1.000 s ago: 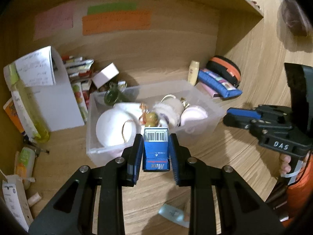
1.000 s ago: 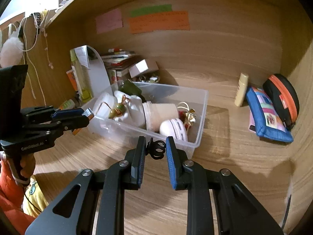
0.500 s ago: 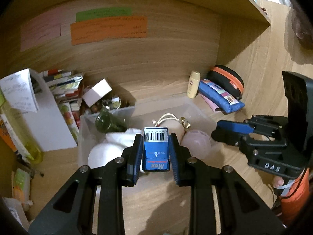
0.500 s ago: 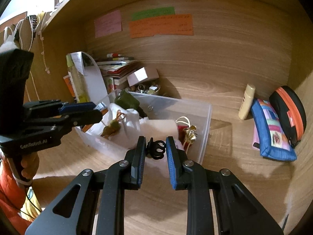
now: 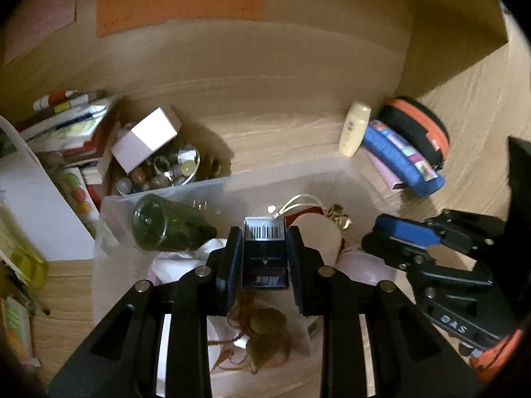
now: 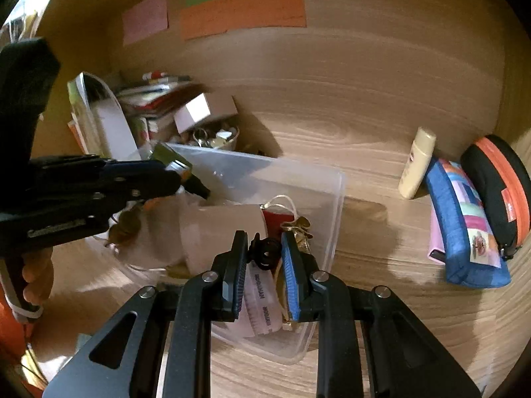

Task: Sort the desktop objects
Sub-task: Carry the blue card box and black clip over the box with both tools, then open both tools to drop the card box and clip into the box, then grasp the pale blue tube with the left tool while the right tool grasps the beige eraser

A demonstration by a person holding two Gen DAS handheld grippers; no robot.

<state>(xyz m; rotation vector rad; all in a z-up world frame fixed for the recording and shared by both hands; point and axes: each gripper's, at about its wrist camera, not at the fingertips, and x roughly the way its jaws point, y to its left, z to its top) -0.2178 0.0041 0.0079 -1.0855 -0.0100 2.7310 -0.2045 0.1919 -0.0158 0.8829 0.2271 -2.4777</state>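
Left wrist view shows our left gripper (image 5: 265, 258) pinching a small blue box (image 5: 265, 253) with a barcode on its top end, held over the clear bin (image 5: 109, 205), whose far wall runs from nine to two o'clock. Right wrist view shows our right gripper (image 6: 265, 258) clamped on a small black clip (image 6: 265, 252), also above the bin, near its right end. To drop both well, we judge we should lower each one until it is inside the walls, aim for gaps between the green bottle (image 5: 166, 227) and the white pieces, then part the fingers one hand after the other so the two grippers do not collide.
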